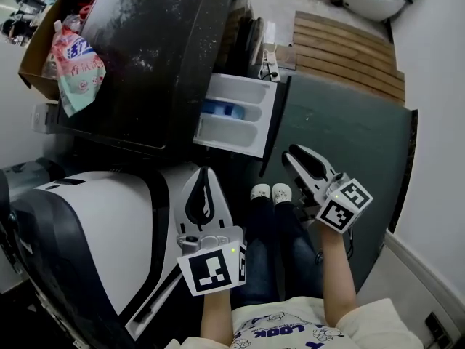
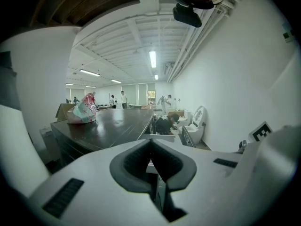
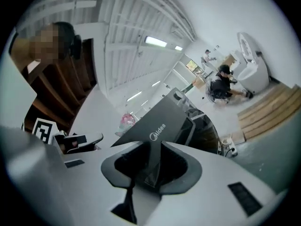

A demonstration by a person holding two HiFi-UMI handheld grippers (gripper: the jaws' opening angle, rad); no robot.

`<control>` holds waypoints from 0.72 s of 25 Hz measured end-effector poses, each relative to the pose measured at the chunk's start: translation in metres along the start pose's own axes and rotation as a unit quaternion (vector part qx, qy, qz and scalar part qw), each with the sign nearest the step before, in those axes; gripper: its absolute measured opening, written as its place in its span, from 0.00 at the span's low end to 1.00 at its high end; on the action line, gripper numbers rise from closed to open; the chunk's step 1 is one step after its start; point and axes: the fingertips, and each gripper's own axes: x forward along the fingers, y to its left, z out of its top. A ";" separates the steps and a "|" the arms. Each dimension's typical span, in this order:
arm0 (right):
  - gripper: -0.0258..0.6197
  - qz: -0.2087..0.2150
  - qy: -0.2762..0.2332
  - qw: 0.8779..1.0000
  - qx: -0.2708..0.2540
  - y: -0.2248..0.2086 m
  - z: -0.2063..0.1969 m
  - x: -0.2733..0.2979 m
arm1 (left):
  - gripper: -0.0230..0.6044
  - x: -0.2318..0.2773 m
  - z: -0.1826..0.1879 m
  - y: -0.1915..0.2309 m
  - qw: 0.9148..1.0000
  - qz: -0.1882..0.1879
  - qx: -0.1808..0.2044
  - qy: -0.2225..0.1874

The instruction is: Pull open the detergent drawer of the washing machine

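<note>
The dark washing machine (image 1: 160,57) stands at the upper left of the head view. Its white detergent drawer (image 1: 236,115) juts out toward me, showing a blue compartment inside. My left gripper (image 1: 205,174) hovers below the drawer's near edge, a little apart from it, with its jaws together and nothing in them. The left gripper view looks over the left gripper's closed pads (image 2: 151,147) along the machine's glossy top (image 2: 113,126). My right gripper (image 1: 294,153) floats to the right of the drawer, clear of it. Its jaws (image 3: 153,161) stand slightly apart and empty, framing the machine (image 3: 160,126).
A pink detergent bag (image 1: 76,67) and a cardboard box (image 1: 43,42) rest on the machine's top. A white-and-black appliance (image 1: 94,224) fills the lower left. A green mat (image 1: 341,137), wooden slats (image 1: 349,49) and a wall lie to the right. My shoes (image 1: 270,192) are below the drawer.
</note>
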 end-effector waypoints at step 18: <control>0.11 -0.094 -0.001 0.949 -0.301 0.134 0.077 0.008 | 0.06 -0.060 0.058 0.041 0.998 0.035 -0.016 -0.041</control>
